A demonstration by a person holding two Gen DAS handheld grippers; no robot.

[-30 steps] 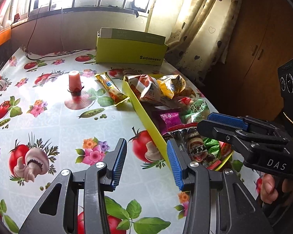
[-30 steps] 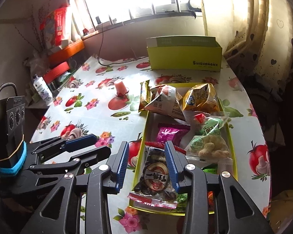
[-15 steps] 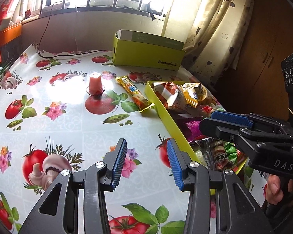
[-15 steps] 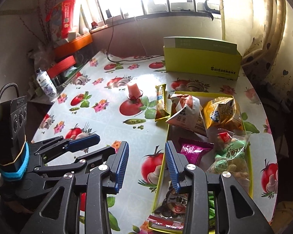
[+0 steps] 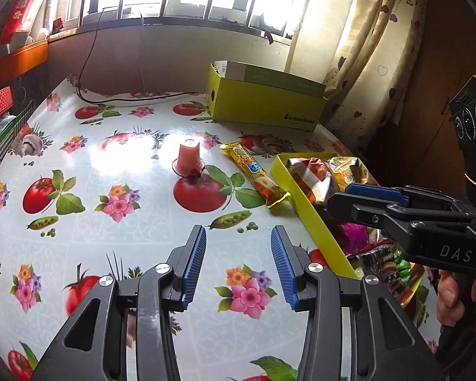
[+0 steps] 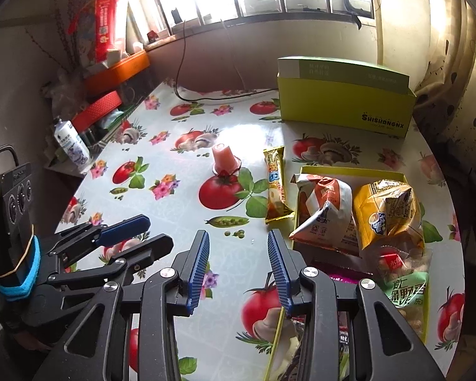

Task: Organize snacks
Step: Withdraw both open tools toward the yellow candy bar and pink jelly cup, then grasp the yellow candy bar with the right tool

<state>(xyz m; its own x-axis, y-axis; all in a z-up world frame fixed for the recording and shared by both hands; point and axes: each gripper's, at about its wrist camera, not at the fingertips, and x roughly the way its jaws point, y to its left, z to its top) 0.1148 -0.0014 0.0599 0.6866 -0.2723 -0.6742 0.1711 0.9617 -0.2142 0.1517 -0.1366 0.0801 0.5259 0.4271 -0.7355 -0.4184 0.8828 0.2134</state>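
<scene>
Most of the sorting looks done, judging by how things lie: the shallow yellow-green cardboard tray (image 6: 304, 171) at about four o'clock on the tabletop (image 6: 174, 209) already holds a heap of packets, among them an orange-and-white crinkled bag (image 6: 325, 212), a yellow foil bag (image 6: 387, 212), a clear bag of pale puffs with a green label (image 6: 406, 282) and a magenta wrapper (image 5: 353, 233); two snacks are left outside it.

One is a long yellow-and-orange wrapped snack bar (image 6: 274, 187), flat on the flowered oilcloth just beside the tray's left wall, at about one o'clock from the right gripper (image 6: 238, 270); its long axis runs from twelve to six o'clock in the right wrist view, roughly parallel to that wall, near end almost at the tray's corner; whether it touches, I cannot tell. The other is a small pink jelly cup (image 6: 225, 158), standing upside down, wide rim on the tabletop, at about eleven o'clock from the bar and apart from it.

Both pairs of fingers stand moderately apart with nothing between them; the left gripper (image 5: 238, 266) hangs over bare oilcloth, the bar at about one o'clock.

A tall yellow-green carton (image 6: 342, 104) sits at twelve o'clock, well apart.
</scene>
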